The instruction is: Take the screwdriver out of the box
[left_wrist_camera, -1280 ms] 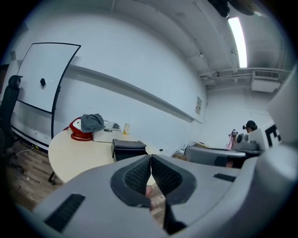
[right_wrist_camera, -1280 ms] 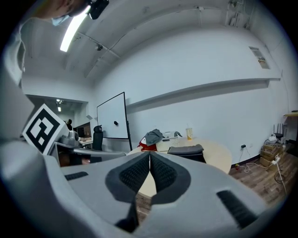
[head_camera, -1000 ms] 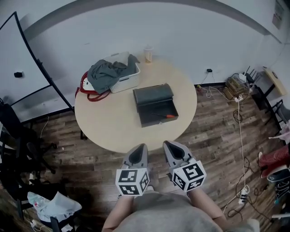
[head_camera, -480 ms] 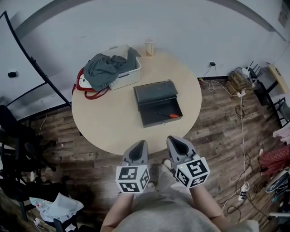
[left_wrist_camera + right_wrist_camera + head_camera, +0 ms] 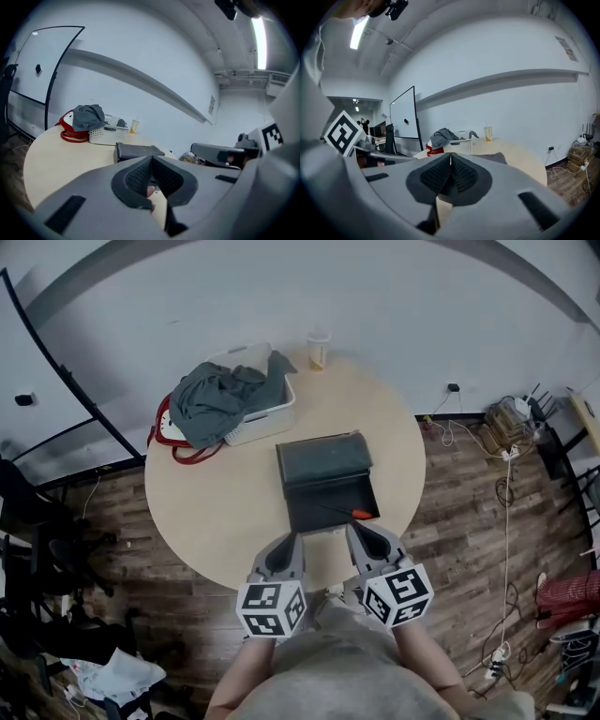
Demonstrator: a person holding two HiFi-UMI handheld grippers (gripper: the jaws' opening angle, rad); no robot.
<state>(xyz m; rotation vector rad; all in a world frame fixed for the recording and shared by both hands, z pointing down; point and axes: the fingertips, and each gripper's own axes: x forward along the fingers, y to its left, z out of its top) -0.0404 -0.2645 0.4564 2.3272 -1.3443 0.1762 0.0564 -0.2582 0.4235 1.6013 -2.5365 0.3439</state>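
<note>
1. The screwdriver (image 5: 349,513) lay inside the open box (image 5: 323,495), near its front right corner, with its orange handle to the right.
2. The box sat in the middle of the round table (image 5: 216,502).
3. My left gripper (image 5: 290,540) and right gripper (image 5: 362,532) hung over the table's near edge, just short of the box.
4. Both had their jaws pressed together, with nothing between them.
5. A basket (image 5: 272,413) with cloth in it and a cup (image 5: 318,351) stood at the far side.
</note>
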